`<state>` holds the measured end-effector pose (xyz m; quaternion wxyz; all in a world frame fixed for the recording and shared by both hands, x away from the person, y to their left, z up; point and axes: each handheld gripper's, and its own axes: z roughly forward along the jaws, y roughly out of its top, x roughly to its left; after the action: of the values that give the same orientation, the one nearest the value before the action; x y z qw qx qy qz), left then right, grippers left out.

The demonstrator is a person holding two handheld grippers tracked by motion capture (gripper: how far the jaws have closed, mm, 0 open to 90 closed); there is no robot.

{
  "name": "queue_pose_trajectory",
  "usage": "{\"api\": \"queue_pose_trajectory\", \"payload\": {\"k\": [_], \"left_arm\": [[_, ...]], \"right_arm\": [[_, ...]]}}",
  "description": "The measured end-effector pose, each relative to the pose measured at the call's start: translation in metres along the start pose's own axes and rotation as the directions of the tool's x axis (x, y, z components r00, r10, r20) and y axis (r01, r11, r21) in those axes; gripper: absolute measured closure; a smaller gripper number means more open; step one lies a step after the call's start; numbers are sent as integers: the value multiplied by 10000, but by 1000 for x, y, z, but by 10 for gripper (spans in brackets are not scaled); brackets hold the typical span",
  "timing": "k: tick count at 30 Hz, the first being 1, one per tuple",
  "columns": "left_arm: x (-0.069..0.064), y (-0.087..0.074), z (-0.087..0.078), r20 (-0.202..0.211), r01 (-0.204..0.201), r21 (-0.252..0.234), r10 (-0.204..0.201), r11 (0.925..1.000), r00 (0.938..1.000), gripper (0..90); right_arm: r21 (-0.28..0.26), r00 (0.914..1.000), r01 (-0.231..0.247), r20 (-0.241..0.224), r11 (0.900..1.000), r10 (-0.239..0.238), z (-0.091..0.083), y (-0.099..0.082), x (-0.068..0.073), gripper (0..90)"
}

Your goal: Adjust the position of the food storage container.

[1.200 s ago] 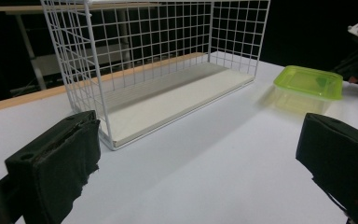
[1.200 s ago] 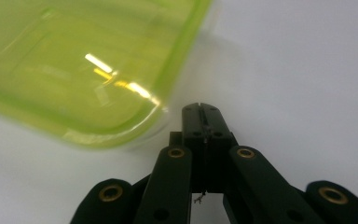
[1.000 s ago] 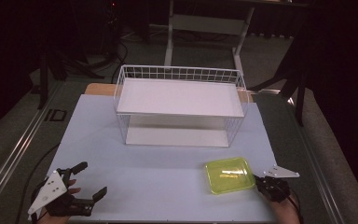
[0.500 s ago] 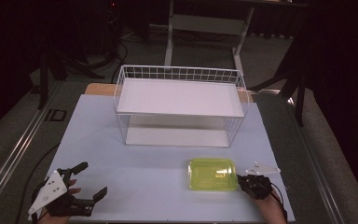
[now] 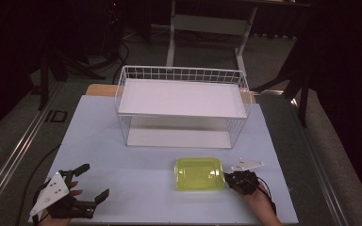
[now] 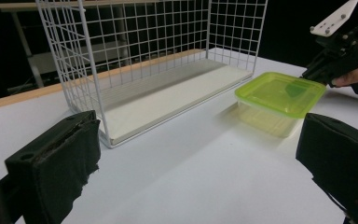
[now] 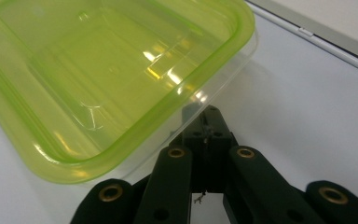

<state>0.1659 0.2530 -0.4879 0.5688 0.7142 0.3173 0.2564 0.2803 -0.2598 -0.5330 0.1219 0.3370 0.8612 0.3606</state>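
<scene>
Lower centre of high view: yellow-green lidded container (image 5: 200,173) flat on white table (image 5: 146,188), just below wire shelf rack (image 5: 183,106). Right gripper (image 5: 227,178) pinched tight on container's right rim. Left gripper (image 5: 90,183) lower left, jaws wide, holding nothing.

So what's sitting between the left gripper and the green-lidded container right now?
Nothing: in the high view only bare white table separates the left gripper from the container. The left gripper view shows the same empty stretch.

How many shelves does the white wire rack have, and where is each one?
2. The white wire rack has an upper shelf level with its top part and a lower shelf at table level, directly beneath. Nothing rests on either.
</scene>
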Motion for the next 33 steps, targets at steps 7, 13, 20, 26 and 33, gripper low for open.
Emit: {"api": "queue_pose_trajectory", "payload": {"k": [7, 13, 20, 26, 33], "left_arm": [[-1, 1, 0, 30, -113, 27, 113, 9999, 9999, 5], [-2, 1, 1, 33, -136, 46, 136, 9999, 9999, 5], [-1, 0, 1, 22, -143, 64, 143, 9999, 9999, 5], [-1, 0, 1, 20, -84, 92, 84, 9999, 10000, 5], [-1, 0, 1, 1, -111, 99, 111, 9999, 9999, 5]], "right_arm": [[-109, 9994, -349, -43, 9993, 349, -3, -3, -2, 900], [19, 9995, -125, -291, 9999, 126, 5, 5, 6, 900], [124, 9979, 173, -625, 9998, -164, 18, 18, 15, 900], [310, 9954, 473, -843, 9984, -445, 29, 29, 26, 900], [391, 9902, 818, -1167, 9959, -767, 43, 40, 42, 900]]}}
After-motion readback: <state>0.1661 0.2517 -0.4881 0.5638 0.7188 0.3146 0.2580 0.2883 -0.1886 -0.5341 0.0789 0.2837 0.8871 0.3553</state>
